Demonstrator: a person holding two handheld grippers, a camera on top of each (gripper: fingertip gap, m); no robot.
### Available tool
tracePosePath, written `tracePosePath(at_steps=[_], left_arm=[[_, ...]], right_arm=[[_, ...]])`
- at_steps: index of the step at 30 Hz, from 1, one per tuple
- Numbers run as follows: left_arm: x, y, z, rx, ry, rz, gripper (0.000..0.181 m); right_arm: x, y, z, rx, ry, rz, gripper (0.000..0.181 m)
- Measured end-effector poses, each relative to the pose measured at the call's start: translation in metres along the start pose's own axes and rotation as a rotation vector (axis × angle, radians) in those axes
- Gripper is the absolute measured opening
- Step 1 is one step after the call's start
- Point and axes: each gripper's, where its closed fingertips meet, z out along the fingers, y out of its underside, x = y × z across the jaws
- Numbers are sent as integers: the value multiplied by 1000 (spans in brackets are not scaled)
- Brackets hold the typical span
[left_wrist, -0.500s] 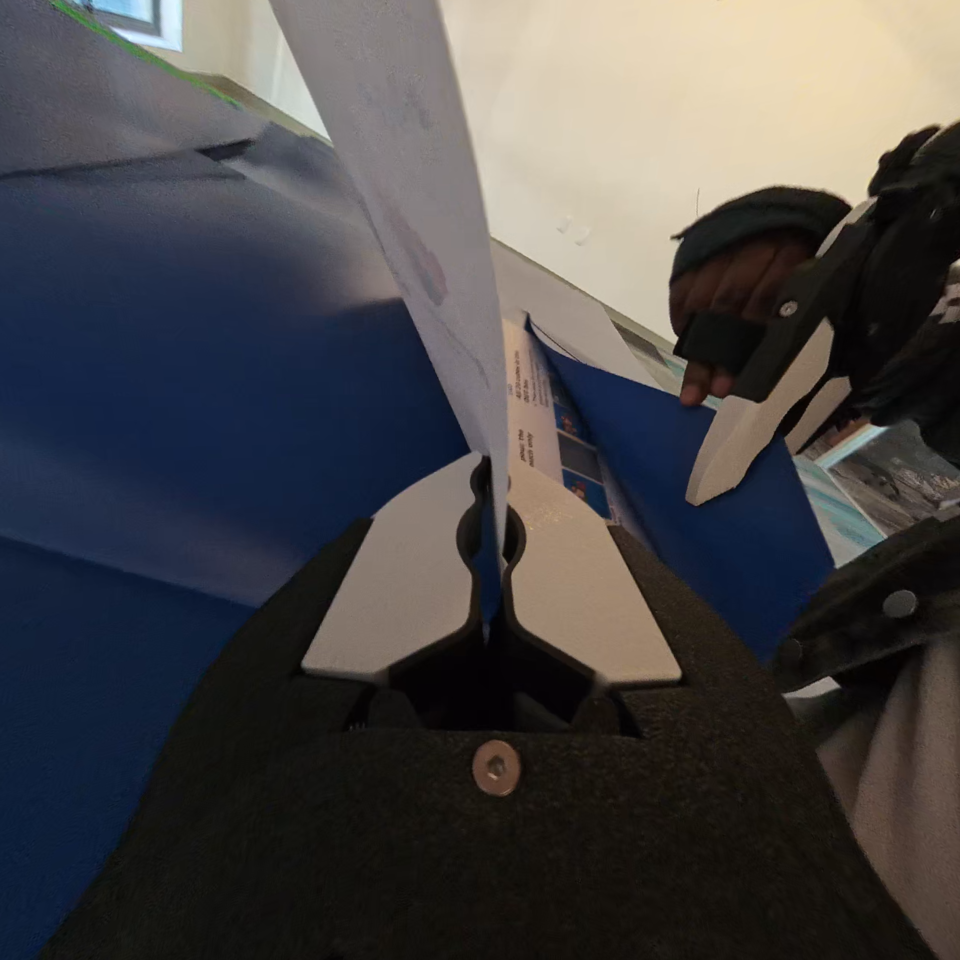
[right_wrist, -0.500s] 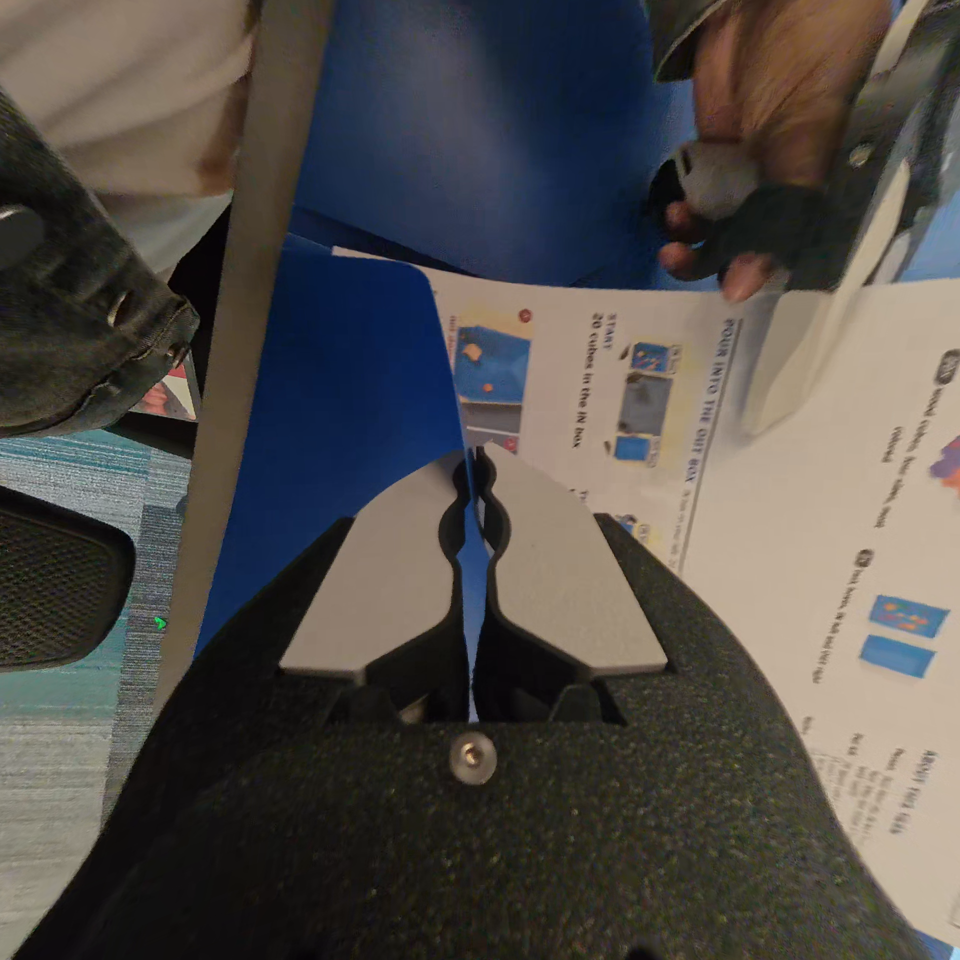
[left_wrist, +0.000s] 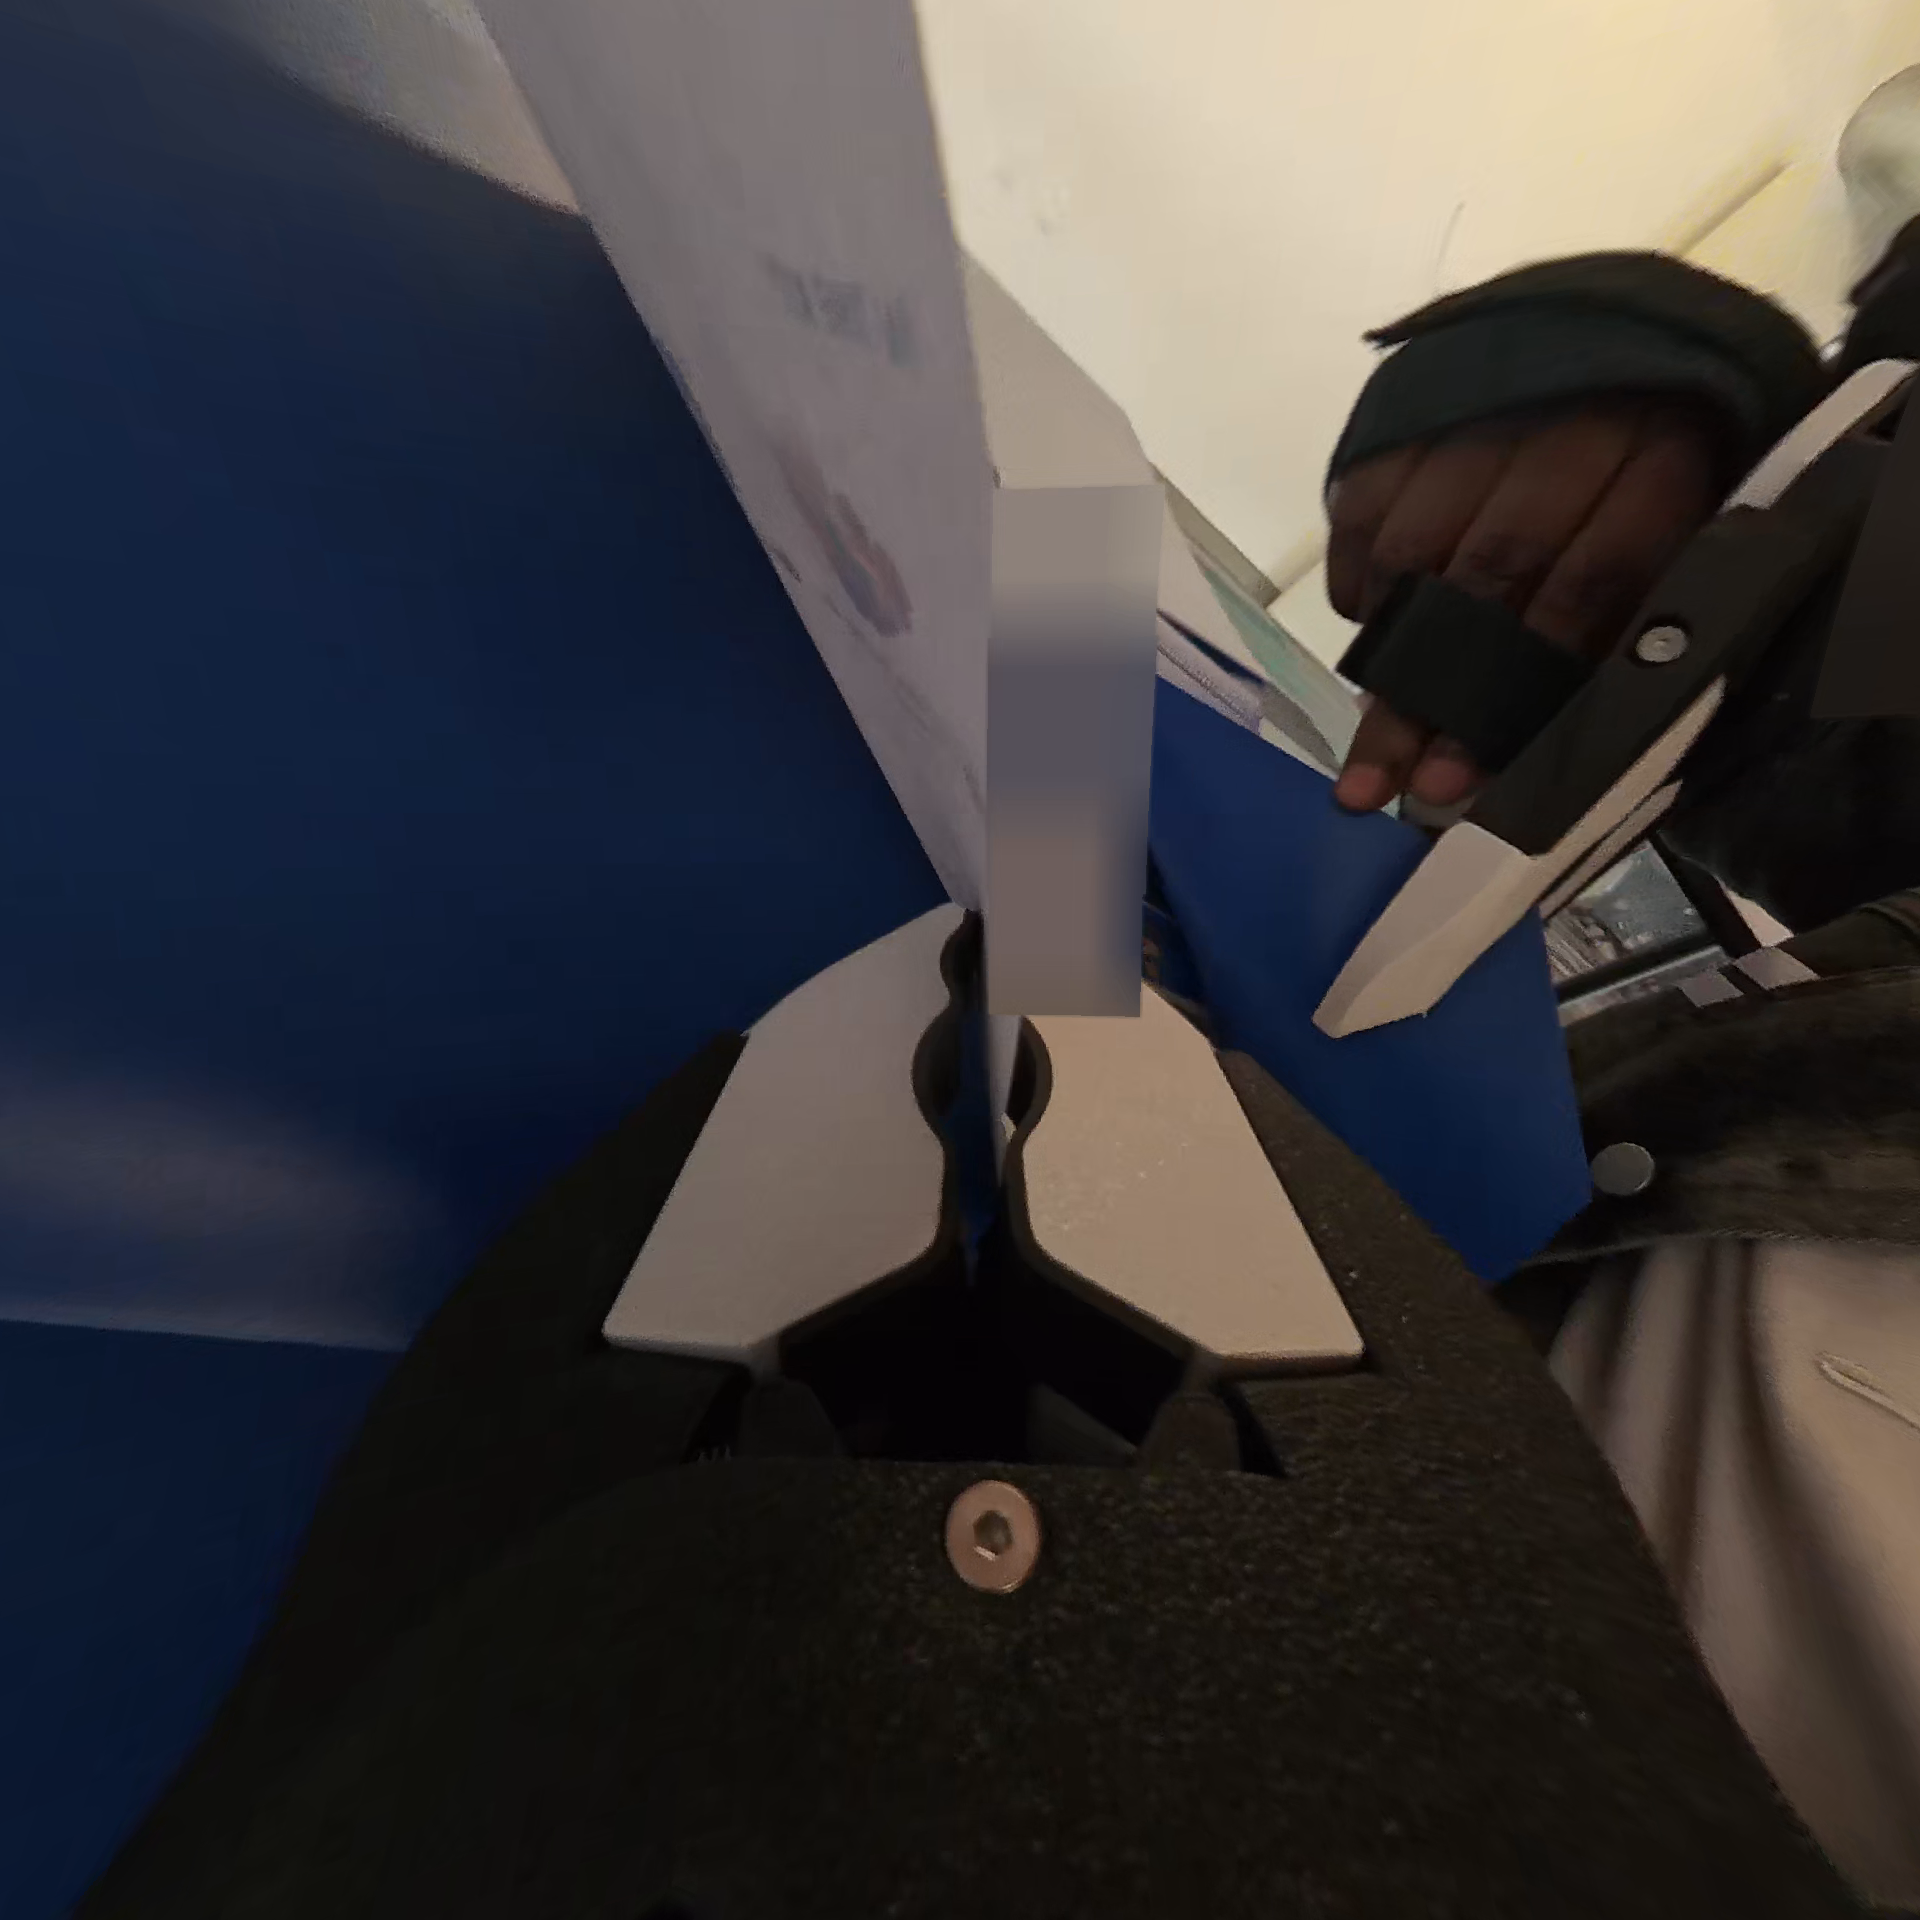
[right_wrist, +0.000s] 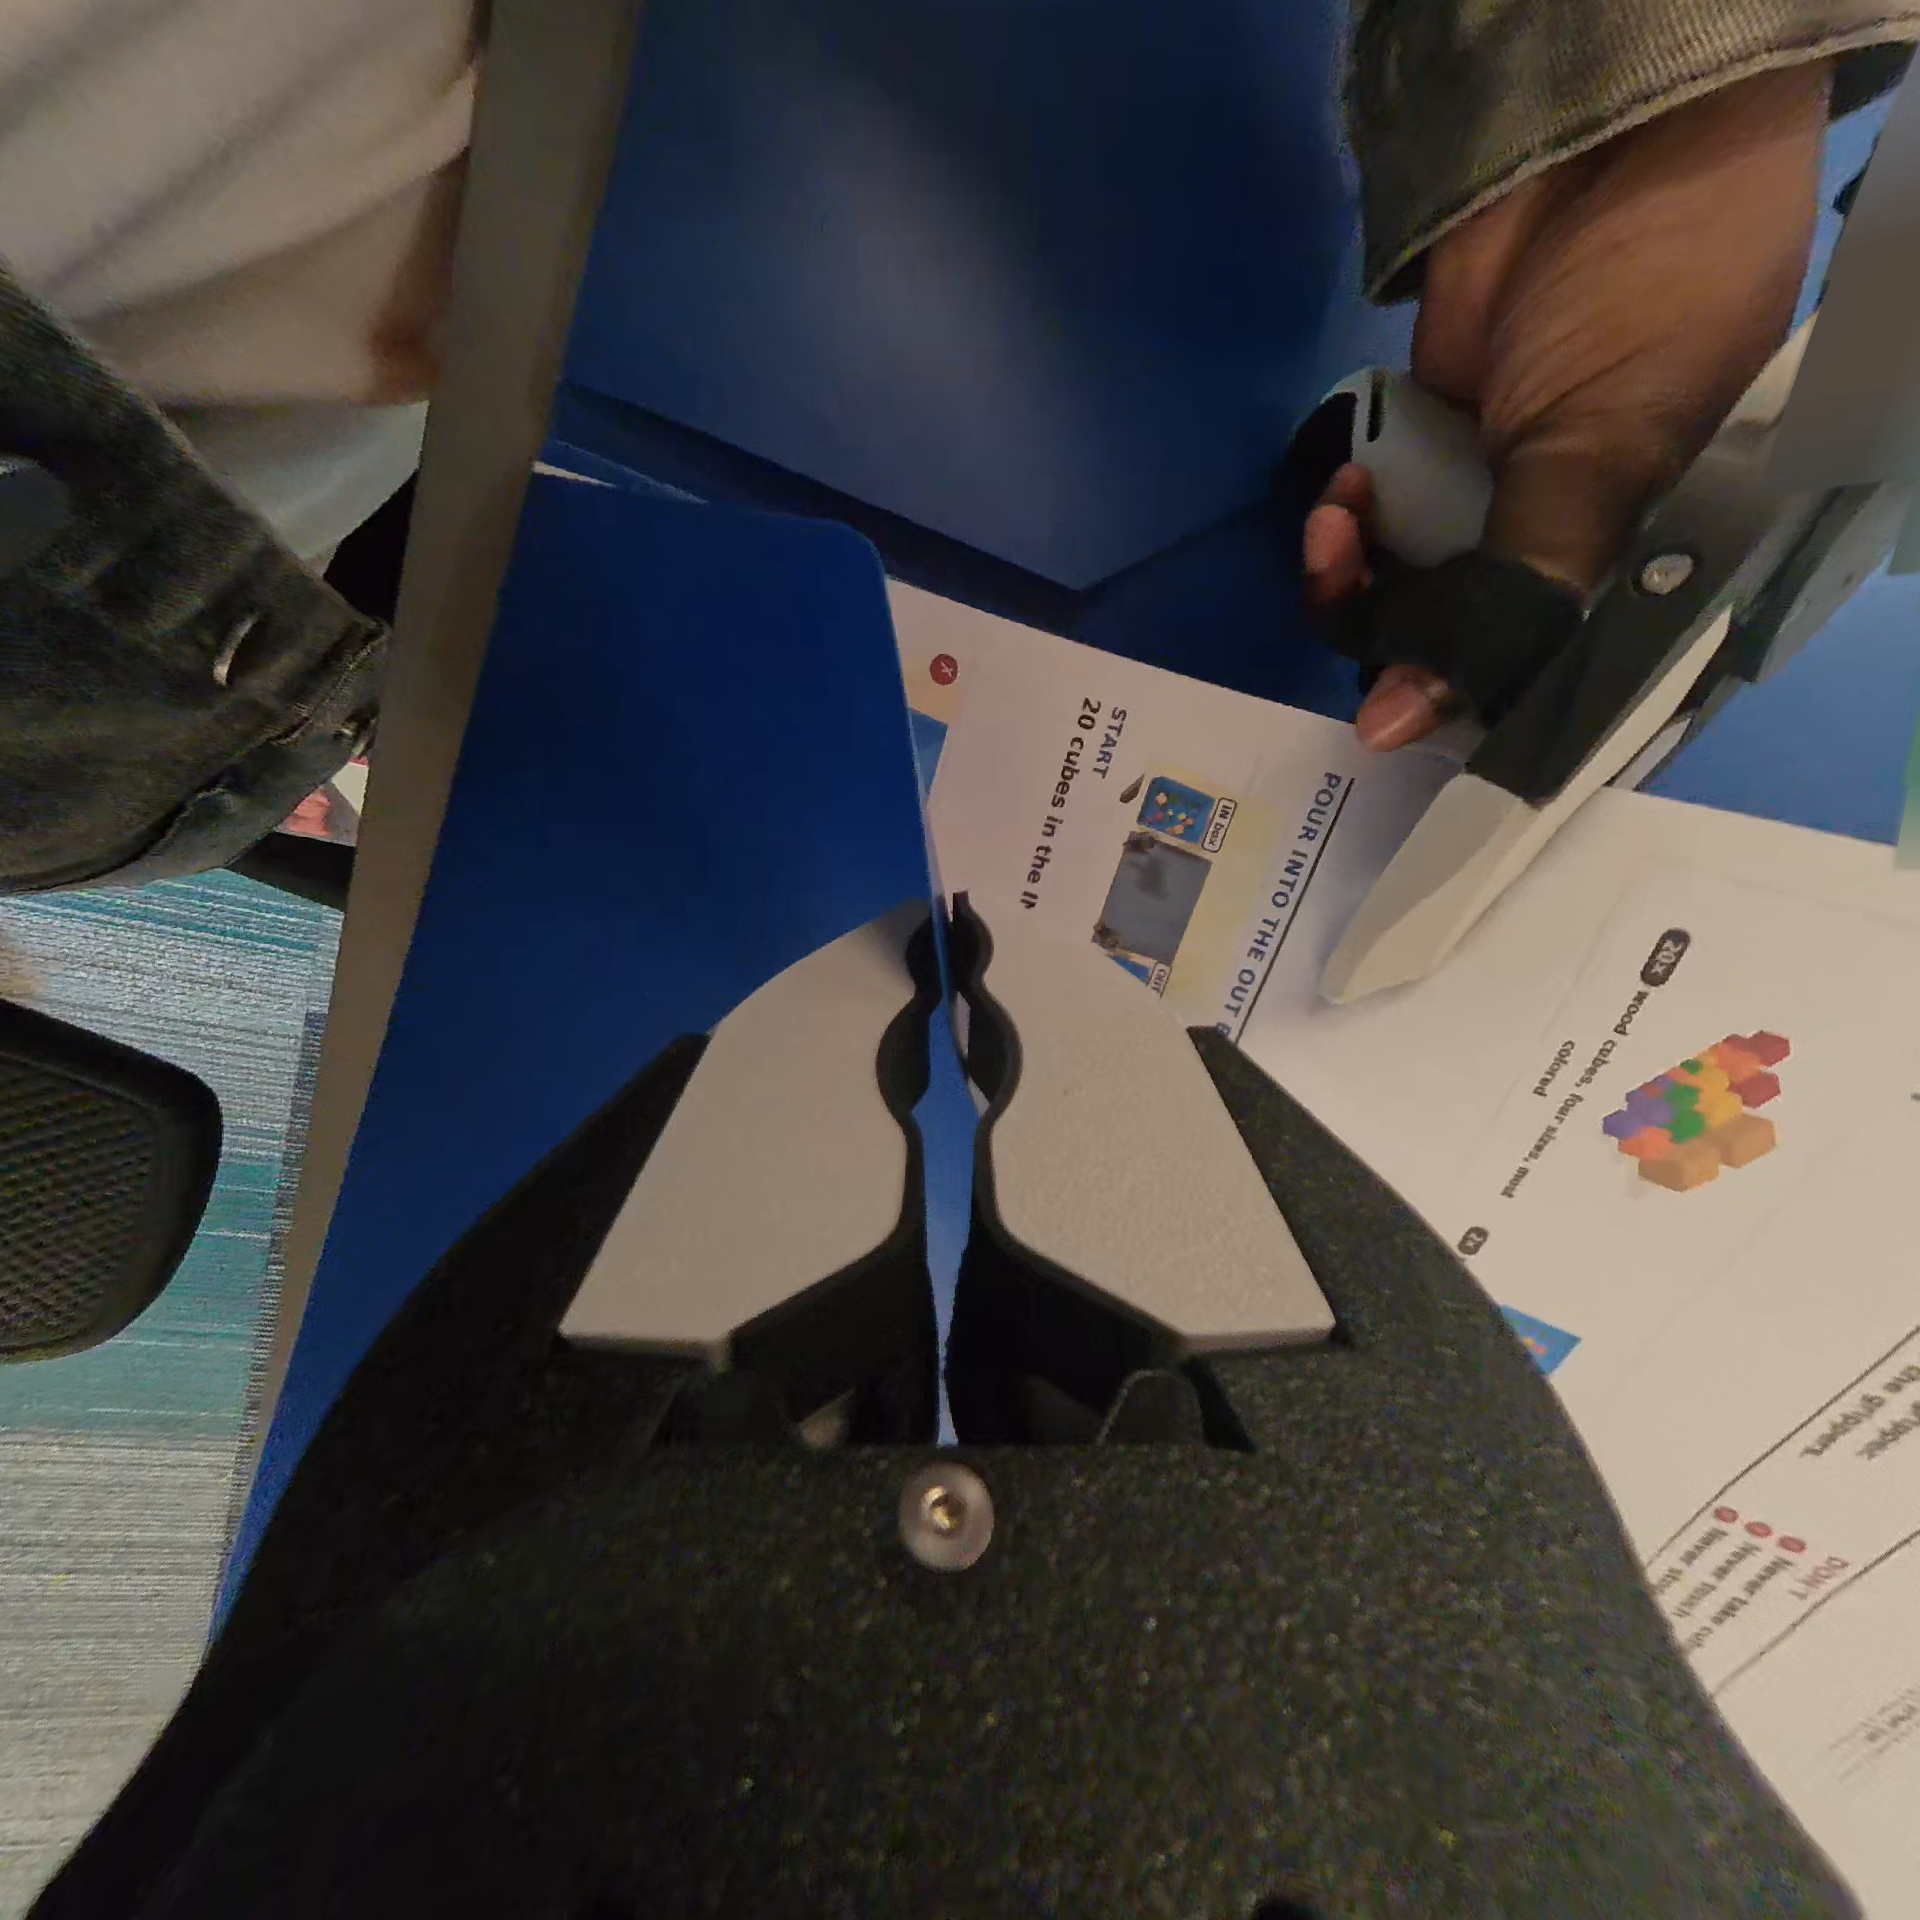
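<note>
Because its edge is clamped between the closed left gripper (left_wrist: 982, 1049) at frame centre, the sheet (left_wrist: 790, 343) is held upright against the blue folder (left_wrist: 364, 675). The folder flap is pinched by the right gripper (right_wrist: 951, 997), closed at centre, so the pocket is kept apart.

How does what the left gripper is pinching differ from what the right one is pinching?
The left gripper pinches a white printed sheet together with a blue edge; the right gripper pinches only the blue folder flap. In the right wrist view the sheet lies flat, while the flap stands up. Both grippers are shut on thin, flat material.
</note>
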Motion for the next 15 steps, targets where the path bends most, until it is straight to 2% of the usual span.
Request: tracePosePath(at_steps=[6, 13, 15], left_arm=[[-14, 8, 0, -86, -56, -103, 1], [-12, 11, -1, -128, -80, -184, 1], [-10, 15, -2, -161, -68, -185, 12]], right_arm=[[0, 0, 1, 14, 3, 15, 1], [-1, -2, 3, 22, -1, 17, 1], [-1, -1, 3, 25, 2, 27, 2]])
